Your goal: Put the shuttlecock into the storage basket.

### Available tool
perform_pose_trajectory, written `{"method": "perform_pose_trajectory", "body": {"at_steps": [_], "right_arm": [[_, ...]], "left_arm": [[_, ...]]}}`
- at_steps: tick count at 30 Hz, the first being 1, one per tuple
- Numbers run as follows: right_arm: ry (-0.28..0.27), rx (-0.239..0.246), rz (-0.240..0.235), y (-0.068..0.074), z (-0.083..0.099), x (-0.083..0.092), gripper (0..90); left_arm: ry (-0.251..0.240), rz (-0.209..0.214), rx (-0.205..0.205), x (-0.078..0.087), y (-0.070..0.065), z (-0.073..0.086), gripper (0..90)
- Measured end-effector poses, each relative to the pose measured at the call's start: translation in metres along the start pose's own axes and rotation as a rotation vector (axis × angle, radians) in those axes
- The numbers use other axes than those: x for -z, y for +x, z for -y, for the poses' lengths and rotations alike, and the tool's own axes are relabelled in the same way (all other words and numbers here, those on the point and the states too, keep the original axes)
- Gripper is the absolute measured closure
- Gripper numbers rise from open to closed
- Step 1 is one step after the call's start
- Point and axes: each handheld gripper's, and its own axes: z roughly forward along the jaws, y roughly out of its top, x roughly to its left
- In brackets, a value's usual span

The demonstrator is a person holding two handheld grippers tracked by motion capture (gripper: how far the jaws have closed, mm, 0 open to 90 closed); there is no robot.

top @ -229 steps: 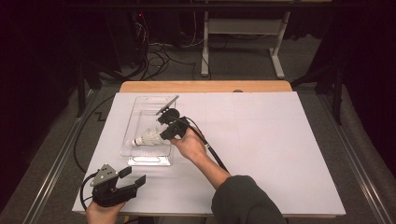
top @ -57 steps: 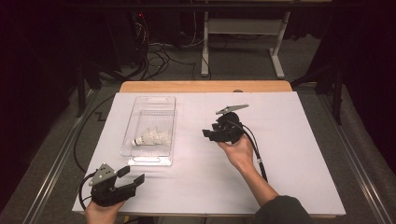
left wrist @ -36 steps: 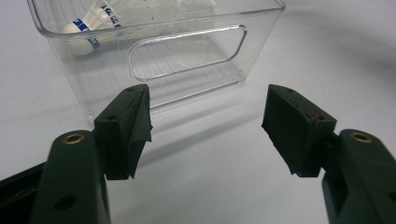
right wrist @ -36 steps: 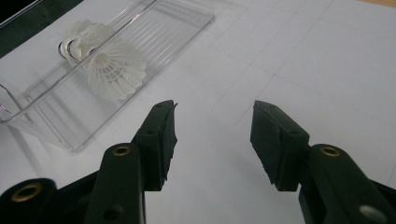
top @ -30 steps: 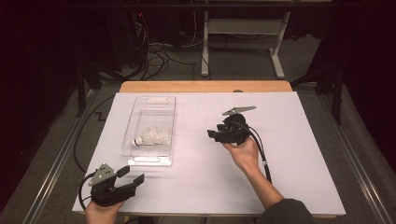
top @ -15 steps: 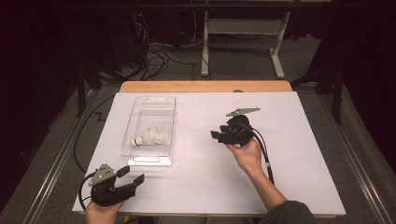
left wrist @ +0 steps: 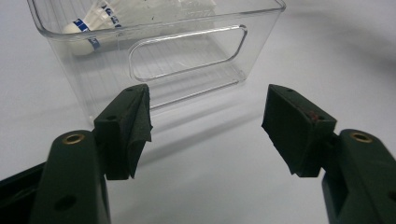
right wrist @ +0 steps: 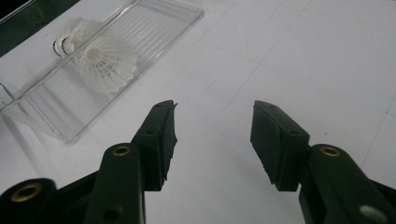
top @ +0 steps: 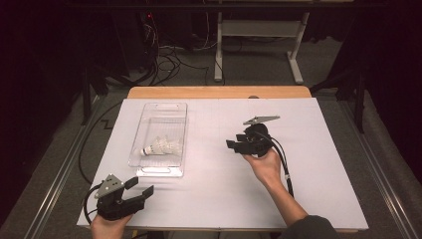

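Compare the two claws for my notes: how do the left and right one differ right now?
The left claw sits at the table's near edge, just before the clear bin holding shuttlecocks; the right claw is mid-table, apart from the bin. The left points right, the right points left toward the bin. Both are open and empty.

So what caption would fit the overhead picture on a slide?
Two shuttlecocks lie in a clear bin; both hand-held grippers, left and right, are open and empty.

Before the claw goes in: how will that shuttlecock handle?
The shuttlecock is probably very light, with a thin feather skirt that would likely crush under a hard squeeze. It lies on its side in the clear bin, so a nudge may roll it in an arc.
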Motion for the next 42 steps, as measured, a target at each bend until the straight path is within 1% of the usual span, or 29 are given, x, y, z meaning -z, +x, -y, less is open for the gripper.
{"method": "perform_pose_trajectory", "body": {"at_steps": [42], "right_arm": [[-0.01, -0.039, 0.02, -0.018, 0.018, 0.017, 50.4]], "left_arm": [[-0.001, -0.001, 0.002, 0.0, 0.0, 0.0, 33.2]]}}
